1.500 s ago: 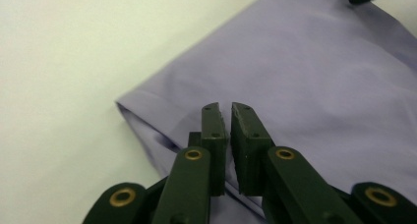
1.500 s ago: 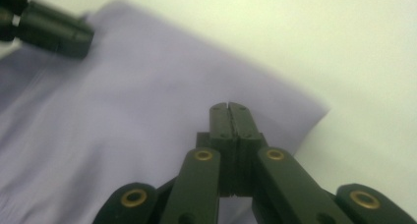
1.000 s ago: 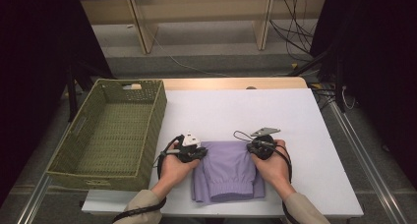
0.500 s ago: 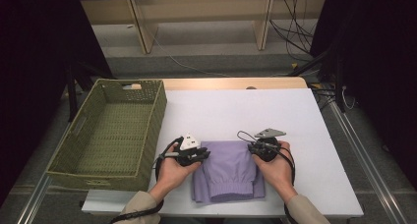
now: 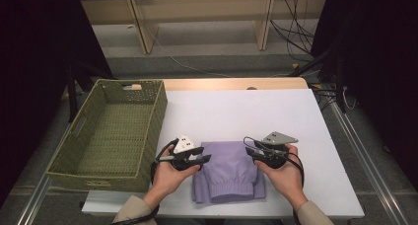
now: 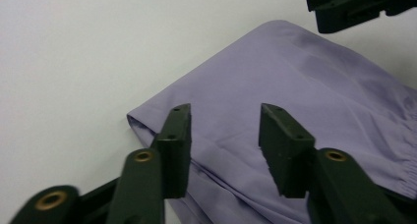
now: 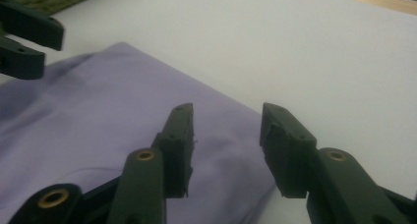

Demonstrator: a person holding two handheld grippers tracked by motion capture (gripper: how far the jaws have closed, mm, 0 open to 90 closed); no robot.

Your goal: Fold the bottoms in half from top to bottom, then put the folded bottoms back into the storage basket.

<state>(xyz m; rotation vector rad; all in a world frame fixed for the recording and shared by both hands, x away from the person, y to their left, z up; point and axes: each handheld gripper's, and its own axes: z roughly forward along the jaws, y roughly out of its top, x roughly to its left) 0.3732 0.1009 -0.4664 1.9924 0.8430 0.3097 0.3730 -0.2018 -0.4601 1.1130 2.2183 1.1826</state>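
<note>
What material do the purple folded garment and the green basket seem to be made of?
Purple garment: seemingly thin, smooth woven fabric, matte, with soft creases and a gathered elastic-looking band. Green basket: seemingly woven fibre or plastic wicker, shown by its coarse plaited texture; which one is unclear.

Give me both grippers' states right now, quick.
Left gripper: open, jaws just opened, nothing gripped, above the folded purple garment.
Right gripper: open, jaws just opened, nothing gripped, above the same garment.
</note>
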